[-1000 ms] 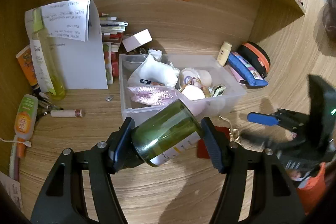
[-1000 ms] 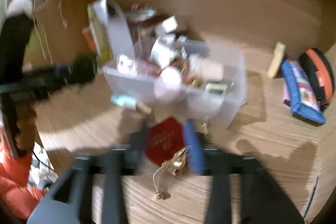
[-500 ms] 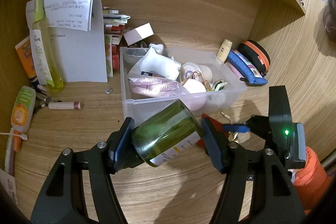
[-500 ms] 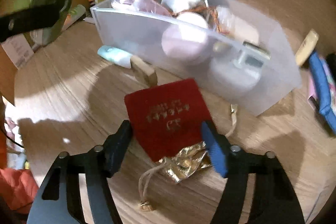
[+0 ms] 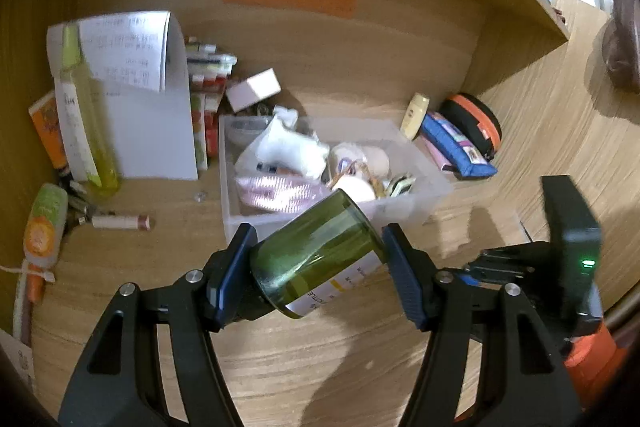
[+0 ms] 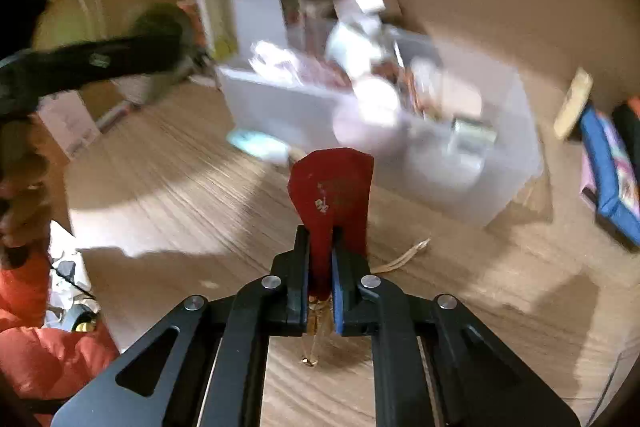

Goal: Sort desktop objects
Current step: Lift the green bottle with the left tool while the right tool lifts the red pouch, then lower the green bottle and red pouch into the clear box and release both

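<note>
Just ahead of the right gripper (image 6: 320, 267), whose jaws have clamped flat on a red pouch (image 6: 330, 187), stands the clear bin (image 6: 500, 163) mid-desk, seemingly nearer this hand. The left gripper (image 5: 316, 267) grips a green bottle (image 5: 316, 247), base toward the bin.

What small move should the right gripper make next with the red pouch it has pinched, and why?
Probably lift the red pouch a little and carry it over the near wall of the clear bin. The right gripper is already shut on the pouch's lower end, the pouch stands just in front of the bin, and the bin holds other small items. The left gripper is busy with the green bottle.
</note>
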Demonstrator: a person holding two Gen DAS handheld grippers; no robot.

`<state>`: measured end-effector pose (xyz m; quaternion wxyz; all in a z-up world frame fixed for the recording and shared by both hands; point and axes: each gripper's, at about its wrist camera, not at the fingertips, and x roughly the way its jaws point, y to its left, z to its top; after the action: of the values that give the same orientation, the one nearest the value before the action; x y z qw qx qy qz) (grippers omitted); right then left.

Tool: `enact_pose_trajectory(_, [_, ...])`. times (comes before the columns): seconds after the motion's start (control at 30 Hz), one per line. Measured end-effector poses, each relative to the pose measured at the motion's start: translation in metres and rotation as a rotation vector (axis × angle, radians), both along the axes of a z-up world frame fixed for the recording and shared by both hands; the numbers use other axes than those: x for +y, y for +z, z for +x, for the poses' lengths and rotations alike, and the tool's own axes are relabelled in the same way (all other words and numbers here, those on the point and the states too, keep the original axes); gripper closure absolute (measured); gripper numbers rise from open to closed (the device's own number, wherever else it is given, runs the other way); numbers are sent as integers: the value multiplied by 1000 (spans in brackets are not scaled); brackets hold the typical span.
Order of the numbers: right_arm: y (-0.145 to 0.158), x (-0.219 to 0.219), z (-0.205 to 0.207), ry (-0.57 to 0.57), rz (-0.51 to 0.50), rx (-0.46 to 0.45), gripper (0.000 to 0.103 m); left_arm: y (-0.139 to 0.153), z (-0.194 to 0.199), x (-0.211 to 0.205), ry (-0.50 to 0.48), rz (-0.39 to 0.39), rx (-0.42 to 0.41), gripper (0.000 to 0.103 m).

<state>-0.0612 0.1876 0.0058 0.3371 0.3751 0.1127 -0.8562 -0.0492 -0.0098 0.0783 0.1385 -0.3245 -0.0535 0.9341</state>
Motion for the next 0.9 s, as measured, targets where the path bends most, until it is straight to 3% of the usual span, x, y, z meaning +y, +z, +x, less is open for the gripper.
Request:
enact_pose_trajectory(0.43, [89,13,-31,-122,-117,201,95,31,-40,-1,-5,-15,15,39])
enact_pose_trajectory(0.7, [105,11,-59,-151,-173,225,95,35,-61,2,-13,-30,23,39])
enact_pose_trajectory(0.9, [93,6,-88,-185,-168,216,95,27,-78,3,-16,-28,-7,39])
